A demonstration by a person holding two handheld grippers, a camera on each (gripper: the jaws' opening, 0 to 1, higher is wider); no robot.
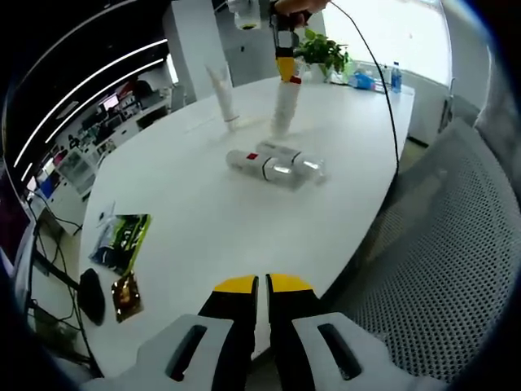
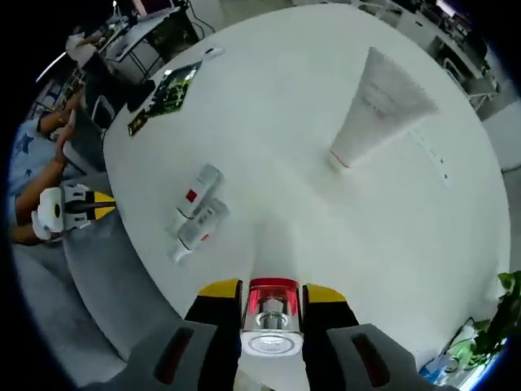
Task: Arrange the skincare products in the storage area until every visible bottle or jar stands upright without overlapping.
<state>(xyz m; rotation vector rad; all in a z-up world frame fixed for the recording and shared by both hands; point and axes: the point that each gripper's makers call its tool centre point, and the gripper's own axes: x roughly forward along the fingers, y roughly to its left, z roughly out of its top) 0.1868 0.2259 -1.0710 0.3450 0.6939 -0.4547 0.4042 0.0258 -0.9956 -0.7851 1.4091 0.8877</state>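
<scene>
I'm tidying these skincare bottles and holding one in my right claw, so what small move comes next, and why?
Probably release the bottle and lift the right claw away: it seems upright on the white table, apart from the standing tube. Two bottles are lying down, needing attention afterwards.

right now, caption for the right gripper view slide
Right gripper holds a red-collared bottle above a white table; two bottles lie flat.
</scene>
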